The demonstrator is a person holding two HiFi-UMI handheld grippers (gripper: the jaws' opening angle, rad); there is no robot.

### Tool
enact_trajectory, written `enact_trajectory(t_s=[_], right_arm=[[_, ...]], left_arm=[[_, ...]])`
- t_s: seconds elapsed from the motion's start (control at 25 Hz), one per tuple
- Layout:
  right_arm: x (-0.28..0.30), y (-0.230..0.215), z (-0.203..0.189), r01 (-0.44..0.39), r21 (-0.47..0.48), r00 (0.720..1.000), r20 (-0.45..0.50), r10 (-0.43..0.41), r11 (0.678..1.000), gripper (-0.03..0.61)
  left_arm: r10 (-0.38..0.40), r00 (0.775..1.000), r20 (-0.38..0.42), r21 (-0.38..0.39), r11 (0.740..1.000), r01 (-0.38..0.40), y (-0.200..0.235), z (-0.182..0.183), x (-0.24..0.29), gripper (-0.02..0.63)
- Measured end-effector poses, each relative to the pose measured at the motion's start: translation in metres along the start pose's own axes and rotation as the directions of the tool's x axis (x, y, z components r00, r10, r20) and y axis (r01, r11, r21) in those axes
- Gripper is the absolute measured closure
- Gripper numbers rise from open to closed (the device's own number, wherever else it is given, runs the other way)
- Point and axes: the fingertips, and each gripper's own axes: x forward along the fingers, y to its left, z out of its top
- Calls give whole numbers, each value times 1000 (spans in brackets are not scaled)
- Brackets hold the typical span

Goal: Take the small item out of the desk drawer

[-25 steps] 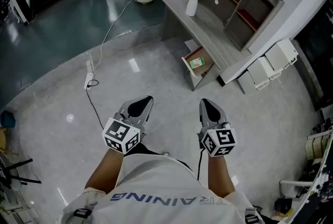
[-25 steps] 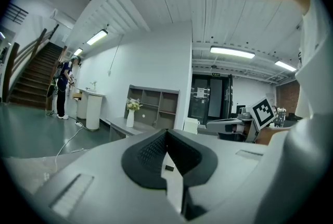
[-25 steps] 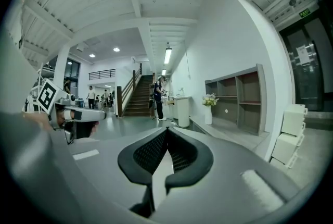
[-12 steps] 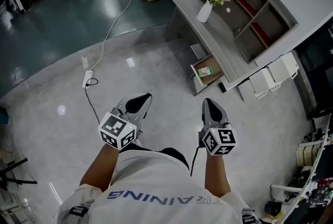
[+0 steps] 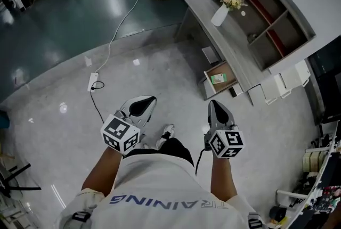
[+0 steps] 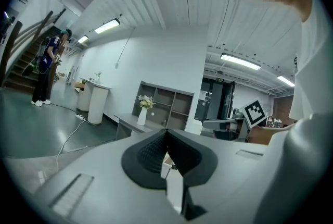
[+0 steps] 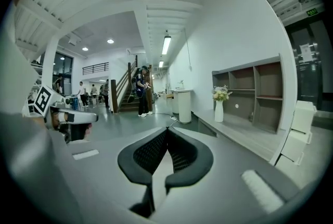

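Standing out on the floor (image 5: 160, 63), well apart from the desk (image 5: 210, 28). Carrying the left gripper (image 5: 149, 100) and the right gripper (image 5: 212, 104) low and side by side, both aimed ahead. Showing both sets of jaws pressed fully together, pads meeting tip to tip, gripping nothing at all. Spotting the drawer (image 5: 229, 74) already pulled open below the worktop, with the small item (image 5: 217, 79), green and white by the look of it, lying inside near the middle. Reading this as the approach, with the pick not yet begun. Best to close in square to the drawer's open front, keeping feet clear of the cable (image 5: 123, 17) and power strip (image 5: 92, 82) off to the left. Worth spreading the right jaws before dipping in, being the nearer side. Then down from above between the drawer walls, straddling the item flat-on. Better to steer well away from the vase (image 5: 219, 15) of flowers on the worktop.
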Motion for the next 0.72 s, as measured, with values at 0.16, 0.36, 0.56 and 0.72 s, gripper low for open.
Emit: enact_trajectory(t_s=[0.16, 0.36, 0.56, 0.72], right_arm=[[32, -7, 2, -9, 11, 1000, -15, 10, 1000, 563], [83, 8, 16, -89, -4, 996, -4, 89, 996, 563], [124, -15, 33, -123, 1, 992, -10, 123, 992, 563], [148, -55, 46, -88, 23, 996, 1, 88, 996, 563]], left_arm=[[3, 1000, 8, 15, 1000, -3, 15, 9, 9, 615], [66, 998, 2, -4, 998, -66, 55, 17, 19, 615], [80, 997, -8, -2, 997, -80, 74, 32, 60, 615], [69, 997, -25, 3, 998, -69, 83, 44, 100, 615]])
